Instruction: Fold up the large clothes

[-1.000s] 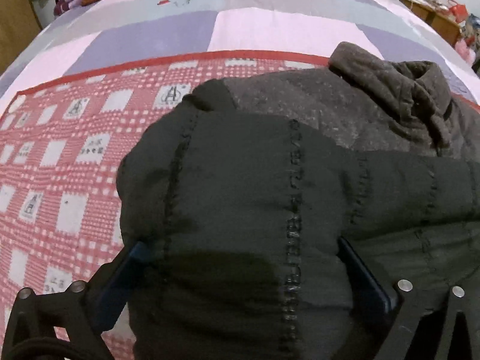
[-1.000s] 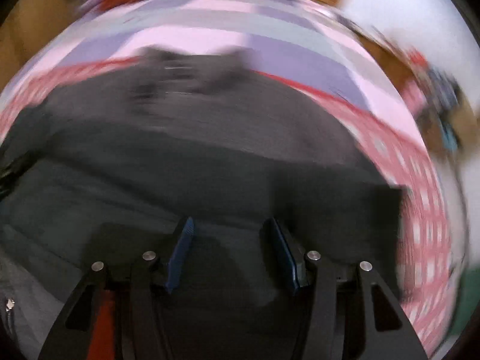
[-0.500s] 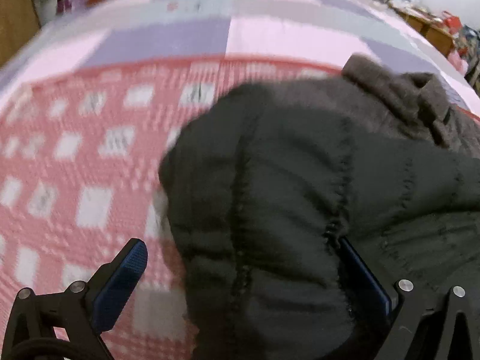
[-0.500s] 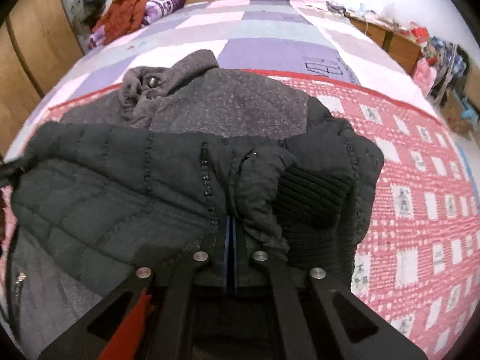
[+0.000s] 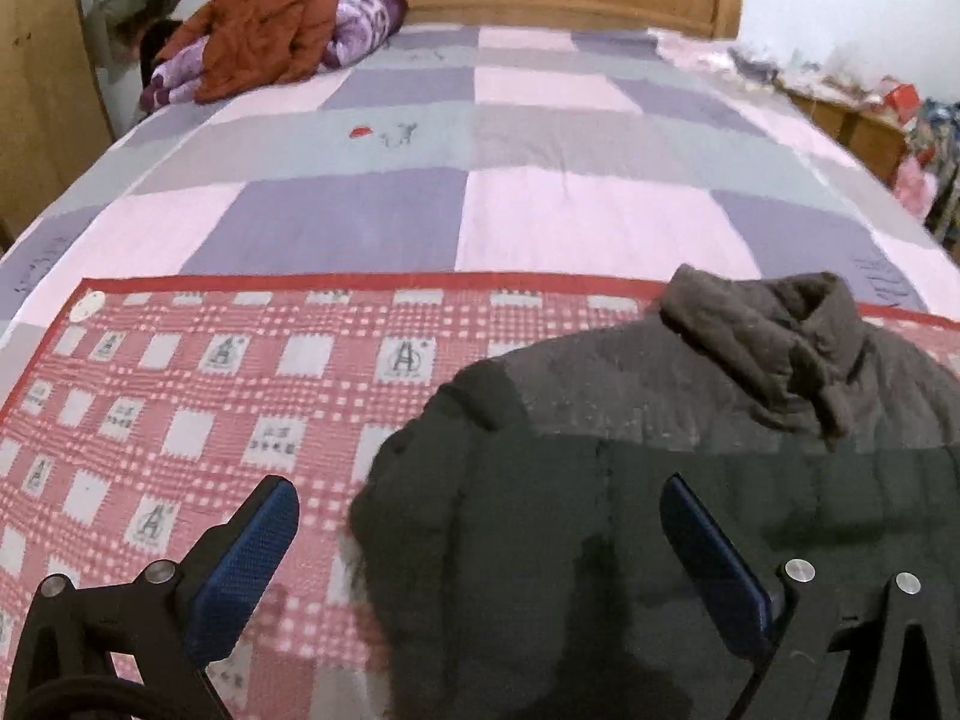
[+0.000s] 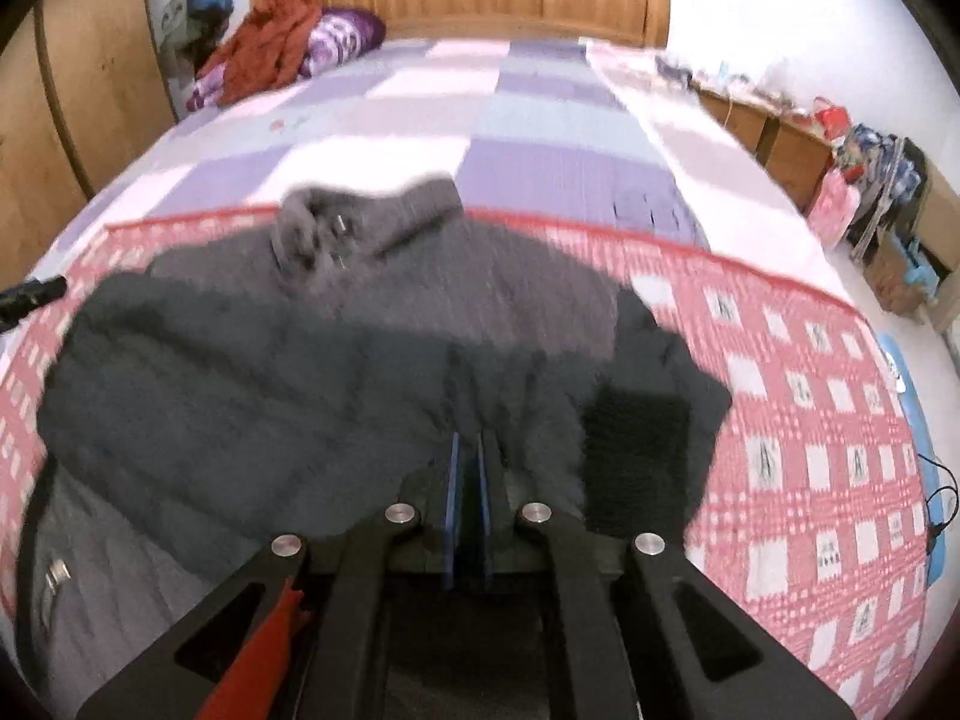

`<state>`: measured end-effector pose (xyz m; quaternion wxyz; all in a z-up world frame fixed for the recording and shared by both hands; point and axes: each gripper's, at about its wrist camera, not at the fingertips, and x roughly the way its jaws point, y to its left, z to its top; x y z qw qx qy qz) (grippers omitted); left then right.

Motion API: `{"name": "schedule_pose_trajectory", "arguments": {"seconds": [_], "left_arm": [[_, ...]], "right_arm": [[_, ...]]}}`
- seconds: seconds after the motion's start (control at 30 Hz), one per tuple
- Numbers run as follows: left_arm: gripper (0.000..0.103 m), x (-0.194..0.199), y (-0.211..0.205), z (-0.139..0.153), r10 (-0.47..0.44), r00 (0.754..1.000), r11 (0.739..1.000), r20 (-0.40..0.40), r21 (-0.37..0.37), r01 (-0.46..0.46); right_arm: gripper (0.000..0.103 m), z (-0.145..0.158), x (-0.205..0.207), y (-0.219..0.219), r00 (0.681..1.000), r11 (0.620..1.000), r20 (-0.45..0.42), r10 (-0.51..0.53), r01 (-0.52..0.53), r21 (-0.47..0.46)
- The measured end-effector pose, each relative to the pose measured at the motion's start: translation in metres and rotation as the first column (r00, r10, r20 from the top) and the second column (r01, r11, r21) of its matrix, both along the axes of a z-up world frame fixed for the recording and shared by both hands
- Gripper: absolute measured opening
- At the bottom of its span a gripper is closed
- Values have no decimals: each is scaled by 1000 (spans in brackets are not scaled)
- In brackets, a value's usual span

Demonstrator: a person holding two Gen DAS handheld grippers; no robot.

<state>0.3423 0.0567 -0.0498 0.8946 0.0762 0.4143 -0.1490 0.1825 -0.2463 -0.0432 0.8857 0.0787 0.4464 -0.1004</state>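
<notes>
While the right gripper (image 6: pixel 467 468) pinches the jacket (image 6: pixel 288 372) sleeve and the left gripper (image 5: pixel 480 564) hangs open, the sleeve fold seems underway, needing smoothing next.

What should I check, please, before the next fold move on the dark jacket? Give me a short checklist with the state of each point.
1. Right gripper shut on jacket fabric: ok.
2. Left gripper open, free to take a new hold: ok.
3. Left sleeve lies folded across the jacket body: ok.
4. Collar flat: not ok, it is bunched.
5. Red checked blanket beside the jacket bare, room to work: ok.
6. Depth of the right grip in the fabric: cannot tell, blurred.
</notes>
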Motion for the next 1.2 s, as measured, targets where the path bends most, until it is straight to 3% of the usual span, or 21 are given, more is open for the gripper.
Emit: {"name": "schedule_pose_trajectory", "arguments": {"seconds": [0.03,0.1,0.17,0.23,0.27,0.33,0.4,0.43,0.5,0.53,0.67,0.77,0.83,0.87,0.9,0.93,1.0,1.07,1.13,1.2], "left_arm": [[100,7,-6,-10,10,999,1000,-36,21,-9],[100,22,-15,-40,56,989,992,-139,120,-39],[101,31,-13,-60,70,979,988,-193,150,-41],[103,35,-3,-63,104,973,989,-206,124,-79],[103,35,1,-63,111,972,990,-208,107,-90],[103,32,2,-63,85,978,991,-188,118,-63],[103,28,-1,-63,48,986,989,-161,147,-24],[103,28,0,-64,40,986,989,-160,149,-16],[103,27,3,-61,50,984,991,-170,133,-27],[103,26,2,-58,50,985,992,-165,126,-29],[102,-3,2,-27,8,998,992,-59,124,0],[102,-39,5,-9,-72,997,992,23,108,69],[102,-63,4,-12,-122,992,986,31,115,117],[102,-69,2,-18,-140,990,980,25,144,135],[102,-73,1,-28,-152,988,971,9,190,148],[102,-74,4,-38,-154,988,966,-17,209,154],[103,-70,20,-45,-112,991,982,-69,144,121],[103,-69,34,-38,-58,995,993,-76,103,66],[102,-76,39,-31,-46,997,993,-59,107,52],[102,-89,43,-23,-48,998,993,-37,108,52]], "right_arm": [[28,1,11,7,1000,1000,-4,-5,6,13],[69,-1,28,18,1000,1000,-13,-2,2,30],[73,-9,43,29,998,1000,-62,15,-16,-24],[73,-25,51,27,988,994,-157,17,-34,-106],[72,-36,47,14,982,995,-189,9,-27,-97],[58,-46,33,-11,981,1000,-192,15,-18,-17],[4,-49,16,-36,984,1000,-176,1,0,9],[0,-49,11,-45,986,999,-166,-10,15,30],[0,-49,2,-61,990,991,-138,-18,36,129],[0,-49,1,-62,991,990,-133,-15,33,136],[0,-40,-2,-41,992,1000,-127,6,-3,26],[9,-23,-15,-27,997,1000,-74,-5,3,-17],[36,-15,-27,-13,999,999,-39,3,-4,-37],[58,-12,-32,-4,999,999,-26,25,-26,-44],[68,-12,-37,3,999,997,-18,45,-46,-61],[69,-15,-42,11,998,993,-20,67,-69,-91],[69,-26,-51,9,997,993,-53,64,-69,-99],[70,-36,-63,-11,996,997,-89,-17,10,-76],[72,-34,-84,-30,991,995,-88,-99,96,-33],[72,-30,-102,-34,984,988,-95,-149,144,-61]]}}
